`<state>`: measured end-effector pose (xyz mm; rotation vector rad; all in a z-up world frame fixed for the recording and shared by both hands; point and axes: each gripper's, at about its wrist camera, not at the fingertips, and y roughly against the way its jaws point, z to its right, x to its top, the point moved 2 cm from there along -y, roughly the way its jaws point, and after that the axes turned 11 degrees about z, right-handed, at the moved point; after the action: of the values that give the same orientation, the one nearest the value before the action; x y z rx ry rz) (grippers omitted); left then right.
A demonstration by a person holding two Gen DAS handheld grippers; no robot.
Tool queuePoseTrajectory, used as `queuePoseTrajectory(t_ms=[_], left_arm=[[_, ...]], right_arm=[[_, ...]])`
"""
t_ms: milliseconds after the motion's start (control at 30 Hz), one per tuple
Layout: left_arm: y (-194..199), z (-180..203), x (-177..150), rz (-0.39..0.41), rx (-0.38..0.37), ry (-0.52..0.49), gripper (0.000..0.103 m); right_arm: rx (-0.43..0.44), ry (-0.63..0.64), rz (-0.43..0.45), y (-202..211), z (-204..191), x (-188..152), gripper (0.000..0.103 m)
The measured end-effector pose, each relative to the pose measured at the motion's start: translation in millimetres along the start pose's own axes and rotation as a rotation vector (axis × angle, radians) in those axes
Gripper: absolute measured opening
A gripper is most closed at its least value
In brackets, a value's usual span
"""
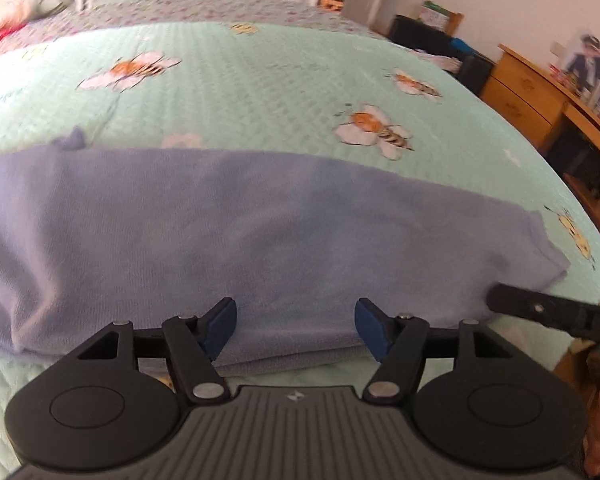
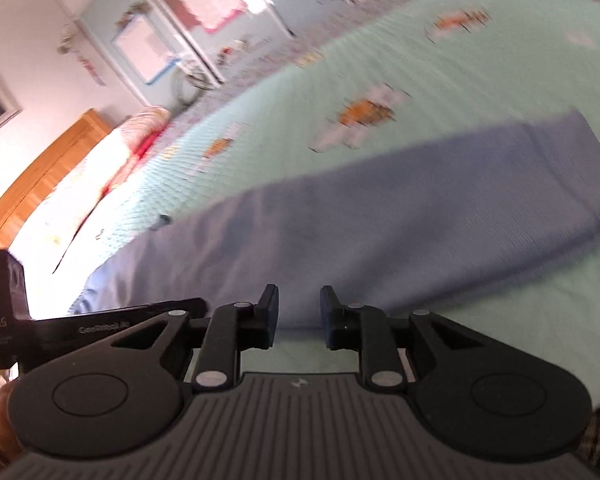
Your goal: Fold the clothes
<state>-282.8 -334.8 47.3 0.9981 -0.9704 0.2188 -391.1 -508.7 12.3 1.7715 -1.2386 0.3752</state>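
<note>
Left wrist view: the blue cloth (image 1: 260, 232) looks soft and floppy; pinch its near edge. Left gripper (image 1: 295, 326) and right gripper (image 2: 299, 312) both gape, holding nothing.

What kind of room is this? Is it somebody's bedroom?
Most likely a bedroom. A bed with a mint bee-print bedspread fills the view, a blue garment lies on it, and a wooden dresser stands by the wall.
</note>
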Motion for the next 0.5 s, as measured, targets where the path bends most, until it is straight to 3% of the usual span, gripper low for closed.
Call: queuePoseTrajectory(t_ms=[100, 133, 167, 233, 367, 500], left_arm=[[2, -1, -2, -0.008, -0.015, -0.004, 0.069], [2, -2, -2, -0.010, -0.019, -0.001, 0.069], [3, -3, -2, -0.012, -0.022, 0.001, 0.069], [7, -7, -2, -0.007, -0.035, 0.019, 0.069], [35, -30, -1, 0.110, -0.048, 0.112, 0.068], [61, -71, -3, 0.233, 0.056, 0.183, 0.068]], right_arm=[[0.004, 0.032, -0.016, -5, -6, -2, 0.021], [0.005, 0.042, -0.021, -7, -8, -3, 0.010], [0.006, 0.053, -0.027, -9, -10, -4, 0.007], [0.016, 0.072, -0.032, -8, -16, -3, 0.007], [0.060, 0.138, -0.004, -4, -36, 4, 0.008], [0.131, 0.122, -0.007, -17, -54, 9, 0.008]])
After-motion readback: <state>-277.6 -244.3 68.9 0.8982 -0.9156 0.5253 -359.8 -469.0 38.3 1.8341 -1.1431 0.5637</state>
